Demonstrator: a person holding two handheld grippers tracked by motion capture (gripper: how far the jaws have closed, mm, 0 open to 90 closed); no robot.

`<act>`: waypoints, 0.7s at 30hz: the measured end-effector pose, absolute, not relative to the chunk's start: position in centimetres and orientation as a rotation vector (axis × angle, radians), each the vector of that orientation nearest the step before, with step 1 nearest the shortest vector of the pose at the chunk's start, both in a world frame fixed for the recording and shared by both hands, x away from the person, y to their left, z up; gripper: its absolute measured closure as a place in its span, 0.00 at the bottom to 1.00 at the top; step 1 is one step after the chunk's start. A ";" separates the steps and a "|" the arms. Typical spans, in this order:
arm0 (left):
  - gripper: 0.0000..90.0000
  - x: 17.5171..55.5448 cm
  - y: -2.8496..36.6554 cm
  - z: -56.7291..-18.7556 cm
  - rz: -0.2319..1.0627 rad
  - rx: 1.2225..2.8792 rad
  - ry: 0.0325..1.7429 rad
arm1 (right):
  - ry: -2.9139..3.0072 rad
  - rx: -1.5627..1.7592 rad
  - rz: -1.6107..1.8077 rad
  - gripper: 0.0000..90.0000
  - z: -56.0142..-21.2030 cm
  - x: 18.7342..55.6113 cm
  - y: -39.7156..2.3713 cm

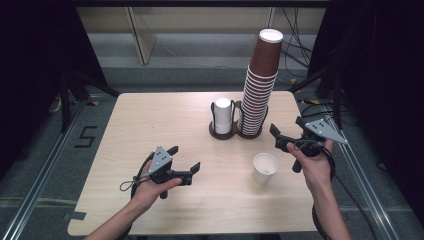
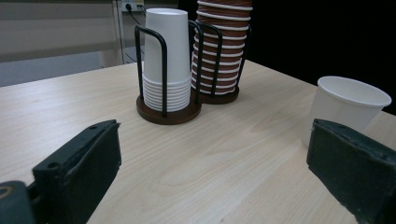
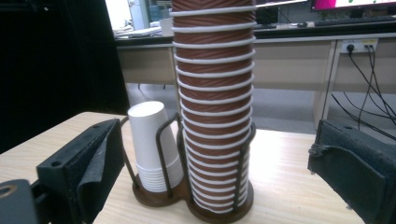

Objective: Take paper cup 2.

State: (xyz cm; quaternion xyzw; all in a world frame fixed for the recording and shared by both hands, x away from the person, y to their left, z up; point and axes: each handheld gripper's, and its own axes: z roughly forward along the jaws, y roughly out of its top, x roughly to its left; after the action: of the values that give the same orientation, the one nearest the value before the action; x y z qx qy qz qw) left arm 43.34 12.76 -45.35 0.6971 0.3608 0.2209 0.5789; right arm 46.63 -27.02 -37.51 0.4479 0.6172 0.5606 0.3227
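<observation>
Both sets of fingers stand spread and empty. Our right gripper (image 1: pixel 283 139) faces the tall brown cup stack (image 1: pixel 260 85), which stands in its wire holder (image 1: pixel 236 131) at the far middle of the table (image 1: pixel 150 125). To lift one cup cleanly, we should probably pinch near a rim and pull straight up. Our left gripper (image 1: pixel 184 161) hovers near left; its view shows the single white cup (image 2: pixel 348 107) open and empty, and the short white stack (image 2: pixel 166 56). Desks behind appear from the right gripper view.
</observation>
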 end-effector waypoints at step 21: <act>0.05 52.0 2.4 -37.4 0.586 1.654 0.606 | 1.560 1.119 1.535 0.03 -30.6 51.3 -25.5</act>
State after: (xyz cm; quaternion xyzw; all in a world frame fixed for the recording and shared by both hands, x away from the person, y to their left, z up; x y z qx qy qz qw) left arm 52.02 2.45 -37.36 0.7132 0.2613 0.2526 0.5994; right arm 51.31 -25.49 -30.60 0.4290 0.5979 0.5884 0.3350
